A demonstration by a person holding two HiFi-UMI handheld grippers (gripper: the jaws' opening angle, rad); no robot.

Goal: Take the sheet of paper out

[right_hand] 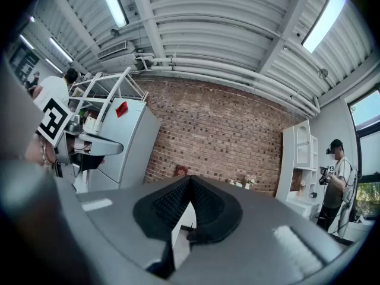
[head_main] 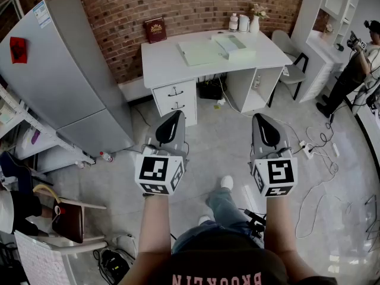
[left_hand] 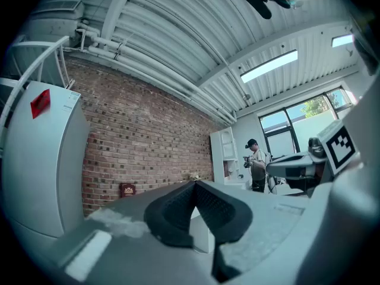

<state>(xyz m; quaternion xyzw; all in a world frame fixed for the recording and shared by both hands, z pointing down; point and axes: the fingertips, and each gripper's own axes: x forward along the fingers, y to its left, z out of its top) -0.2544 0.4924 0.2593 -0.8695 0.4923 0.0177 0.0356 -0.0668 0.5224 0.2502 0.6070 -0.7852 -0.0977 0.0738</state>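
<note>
The sheet of paper, pale green, lies flat on the white surface by the brick wall, well apart from both grippers. The shirt reads BROOKLYN, upside down. The left gripper and right gripper are held level, side by side over the floor, each with its fingers pressed together on nothing.

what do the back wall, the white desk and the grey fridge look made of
Back wall: bare red-brown brick, matt, mortar joints showing.
White desk: likely painted or laminated board, smooth with a faint sheen.
Grey fridge: probably coated sheet metal, flat satin panels.
</note>
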